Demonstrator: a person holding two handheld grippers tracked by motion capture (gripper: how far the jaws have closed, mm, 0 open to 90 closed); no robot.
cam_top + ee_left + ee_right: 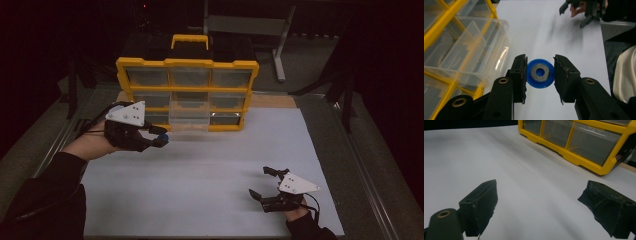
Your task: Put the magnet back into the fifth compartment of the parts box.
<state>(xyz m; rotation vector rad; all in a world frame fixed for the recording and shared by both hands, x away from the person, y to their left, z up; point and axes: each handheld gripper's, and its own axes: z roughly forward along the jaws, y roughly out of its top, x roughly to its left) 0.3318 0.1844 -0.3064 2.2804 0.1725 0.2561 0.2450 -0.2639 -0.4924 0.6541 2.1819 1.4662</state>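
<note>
My left gripper (540, 75) is shut on a blue round piece (540, 73) with a grey metal ring in its middle. In the high view this gripper (161, 136) hangs above the white mat, just left of a clear drawer (189, 119) pulled out of the yellow organizer (187, 92). The blue piece (163, 137) shows at its tips. The same pulled-out clear drawer (474, 47) lies to the left in the left gripper view. My right gripper (262, 182) rests low near the mat's front right, jaws wide apart with nothing between them (539, 205).
The white mat (210, 170) covers the table's middle. The yellow organizer with clear drawers stands upright at the mat's far edge, its corner (599, 167) also in the right gripper view. A grey metal stand (280, 45) is behind it. Dark table edges run along both sides.
</note>
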